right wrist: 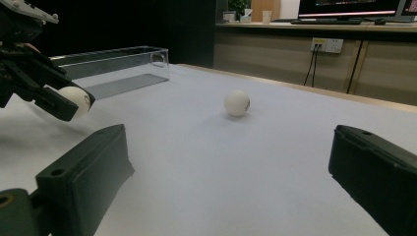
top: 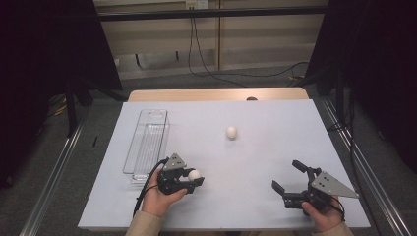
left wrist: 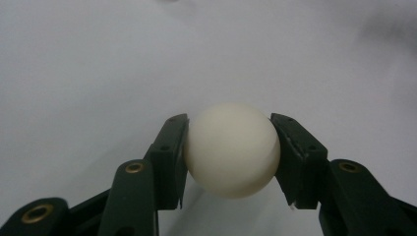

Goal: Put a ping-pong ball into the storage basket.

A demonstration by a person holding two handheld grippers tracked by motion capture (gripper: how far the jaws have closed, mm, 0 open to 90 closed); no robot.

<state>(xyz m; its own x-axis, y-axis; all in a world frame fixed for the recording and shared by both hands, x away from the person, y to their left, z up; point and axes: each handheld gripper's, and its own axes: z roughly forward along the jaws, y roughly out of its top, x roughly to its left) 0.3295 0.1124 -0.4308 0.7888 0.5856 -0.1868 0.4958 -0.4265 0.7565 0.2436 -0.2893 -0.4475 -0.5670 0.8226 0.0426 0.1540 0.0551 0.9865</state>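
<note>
On white table (top: 275, 157) (dim room), ball (top: 231, 132).

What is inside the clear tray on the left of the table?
The clear tray looks empty; its ribbed floor shows through. One white ball sits in the left claw beside it. The tray's near end is partly hidden by that claw.

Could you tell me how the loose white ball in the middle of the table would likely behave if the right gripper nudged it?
The loose ball is round and sits free on the flat white table, so it would probably roll off. It looks like the held ball in the left gripper, likely light and smooth. The right gripper is open.
</note>
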